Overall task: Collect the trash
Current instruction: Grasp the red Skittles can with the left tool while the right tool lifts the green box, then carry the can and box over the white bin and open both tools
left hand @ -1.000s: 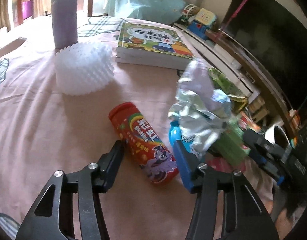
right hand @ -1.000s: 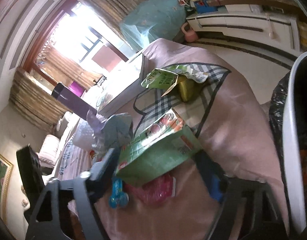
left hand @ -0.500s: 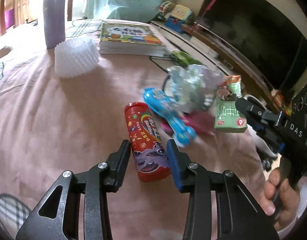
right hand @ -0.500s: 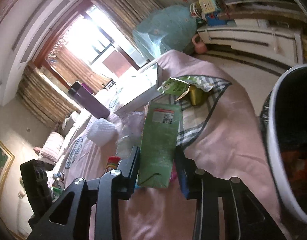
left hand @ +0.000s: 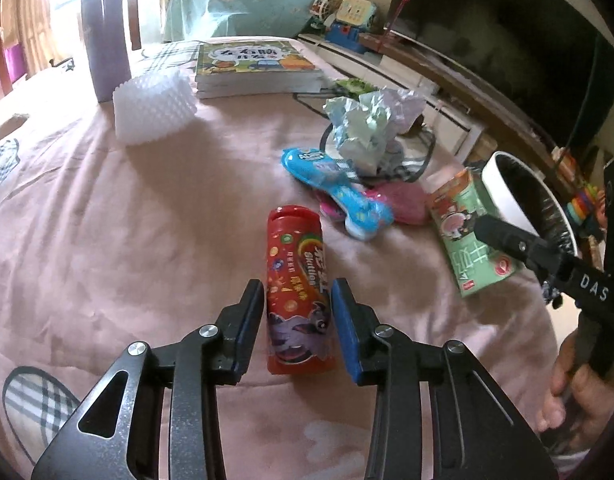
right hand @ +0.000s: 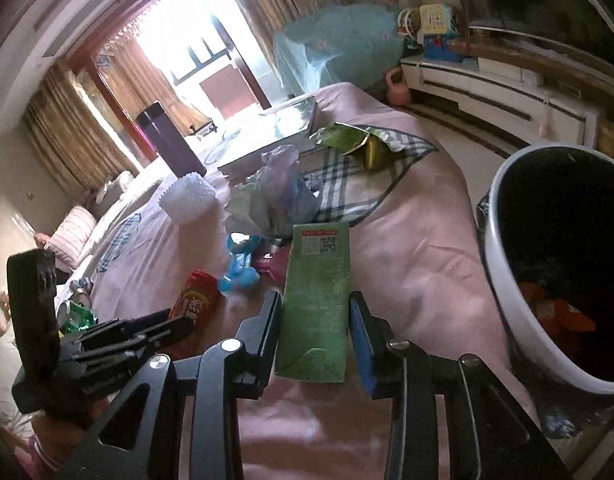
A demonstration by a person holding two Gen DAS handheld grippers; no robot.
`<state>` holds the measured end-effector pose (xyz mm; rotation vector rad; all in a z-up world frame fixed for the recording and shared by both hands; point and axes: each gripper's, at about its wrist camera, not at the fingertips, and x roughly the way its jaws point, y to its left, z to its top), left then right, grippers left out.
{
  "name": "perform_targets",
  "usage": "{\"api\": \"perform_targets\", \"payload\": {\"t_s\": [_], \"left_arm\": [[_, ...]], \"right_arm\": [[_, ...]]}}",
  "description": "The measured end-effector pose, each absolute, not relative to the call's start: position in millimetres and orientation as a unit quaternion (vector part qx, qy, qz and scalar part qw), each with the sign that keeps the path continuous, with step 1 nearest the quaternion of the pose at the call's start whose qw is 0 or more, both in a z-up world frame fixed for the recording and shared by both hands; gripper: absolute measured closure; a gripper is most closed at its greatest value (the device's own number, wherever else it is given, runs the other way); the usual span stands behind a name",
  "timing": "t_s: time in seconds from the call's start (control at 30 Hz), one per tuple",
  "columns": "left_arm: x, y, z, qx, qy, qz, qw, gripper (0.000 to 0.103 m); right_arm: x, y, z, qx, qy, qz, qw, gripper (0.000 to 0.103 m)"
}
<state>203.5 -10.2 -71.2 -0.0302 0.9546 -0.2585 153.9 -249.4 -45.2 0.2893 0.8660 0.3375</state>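
On the pink bedspread lies a red candy tube (left hand: 295,248), and my left gripper (left hand: 297,292) is shut on its lower half, pads pressing both sides. My right gripper (right hand: 315,304) grips a green drink carton (right hand: 317,276) between its pads; its jaws are opening slightly while the carton still sits between them. In the left wrist view the carton (left hand: 467,232) hangs at the bed's right edge. The white trash bin (right hand: 507,300) with a black liner stands just right of it, some orange scraps inside.
A crumpled silvery wrapper (left hand: 371,128), a blue wrapper (left hand: 339,188) and a pink packet (left hand: 403,200) lie between the grippers. Farther back are a book (left hand: 255,64), a white foam net (left hand: 151,108), a purple flask (left hand: 107,40) and a green snack bag (right hand: 347,136).
Both grippers closed, the left on the red tube and the right on the green carton. The carton came up off the bed and turned lengthwise between the right fingers, nearer the bin.
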Motion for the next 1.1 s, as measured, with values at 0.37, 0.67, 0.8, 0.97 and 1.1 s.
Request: {"api": "perform_targets", "payload": {"t_s": [0.37,0.67,0.8,0.97,1.1], "left_arm": [[212,-9,-81,-0.025,0.459,-0.125,0.879,0.070],[195,-18,-70,-0.037,0.449,-0.153,0.880,0.071],[183,-36,-59,-0.038,0.443,-0.183,0.877,0.071],[172,-66,-44,-0.034,0.436,-0.221,0.872,0.071],[168,-91,-36,-0.025,0.433,-0.241,0.868,0.071]], "right_arm": [[158,-235,-60,0.127,0.420,0.152,0.886,0.061],[139,-242,-48,0.114,0.404,0.148,0.895,0.071],[124,-258,-39,0.126,0.393,0.146,0.899,0.071],[110,-282,-29,0.144,0.381,0.132,0.904,0.071],[98,-310,-20,0.155,0.369,0.110,0.910,0.071]]}}
